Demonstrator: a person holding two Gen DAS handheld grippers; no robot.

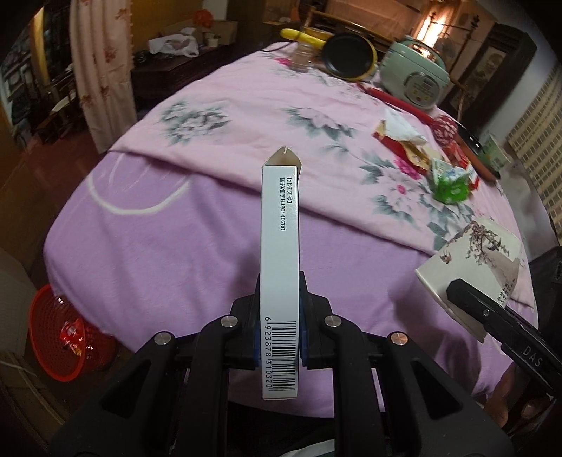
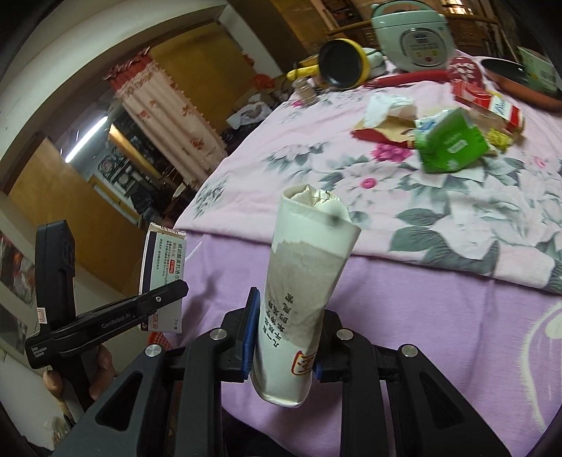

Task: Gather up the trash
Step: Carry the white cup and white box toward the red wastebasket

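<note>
My left gripper [image 1: 280,337] is shut on a flat white medicine box [image 1: 280,267] with a barcode, held edge-up over the purple-covered table edge; the box also shows in the right wrist view [image 2: 162,274]. My right gripper [image 2: 282,348] is shut on a squashed paper cup [image 2: 302,291] with Chinese print; the cup also shows in the left wrist view [image 1: 474,267]. More trash lies on the pink floral cloth: a green carton [image 2: 451,142], a crumpled tissue [image 2: 390,107] and red wrappers [image 2: 491,102]. A red mesh bin [image 1: 59,334] stands on the floor at lower left.
A rice cooker [image 2: 411,33], a yellow-rimmed black pan [image 2: 342,63], a red-handled utensil [image 2: 411,78] and a dark frying pan [image 2: 520,81] sit at the table's far side. A curtain [image 1: 102,70] and dark furniture stand to the left.
</note>
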